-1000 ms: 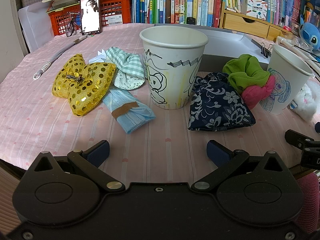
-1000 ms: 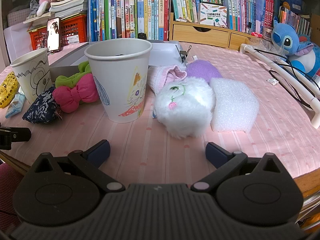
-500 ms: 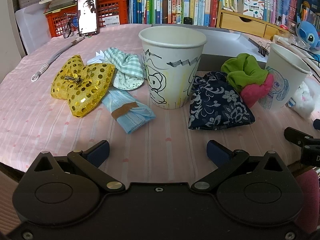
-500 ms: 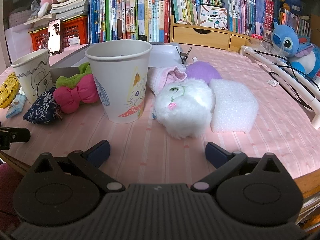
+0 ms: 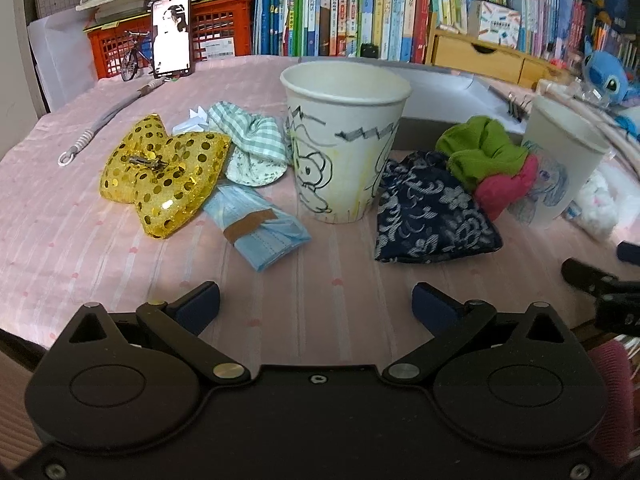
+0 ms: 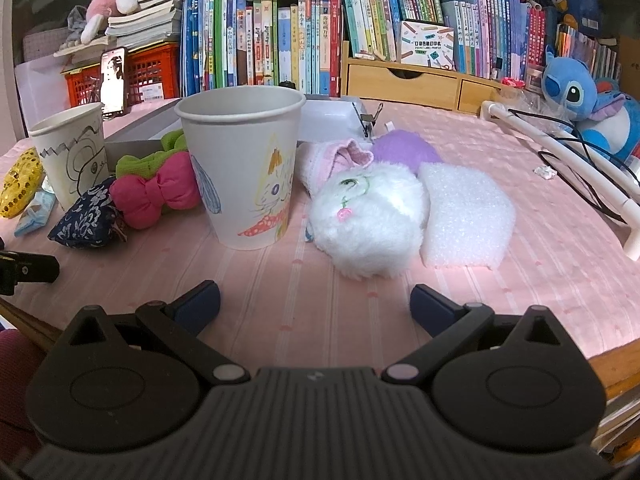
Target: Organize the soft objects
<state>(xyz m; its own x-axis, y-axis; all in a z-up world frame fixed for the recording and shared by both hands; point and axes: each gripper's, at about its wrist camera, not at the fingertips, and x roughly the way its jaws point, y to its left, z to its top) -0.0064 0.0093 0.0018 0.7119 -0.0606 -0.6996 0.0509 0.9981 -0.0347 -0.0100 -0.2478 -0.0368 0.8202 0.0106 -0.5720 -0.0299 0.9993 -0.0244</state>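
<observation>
Right gripper [image 6: 314,300], jaws spread, empty: white plush ball [image 6: 368,220] lay just ahead-right; left gripper [image 5: 316,300], likewise spread, sat farther.

I see a table under a pink striped cloth [image 5: 80,240] carrying two drawn-on paper cups [image 5: 344,148] [image 6: 244,168], a gold sequin bow [image 5: 160,176], a blue face mask [image 5: 260,232], a navy floral pouch [image 5: 428,216], a white plush [image 6: 368,220] and a foam block [image 6: 468,216].

green scrunchie [image 6: 150,156]: partly behind cup [image 6: 240,172] | right gripper [image 5: 600,280]: cut by frame edge
</observation>
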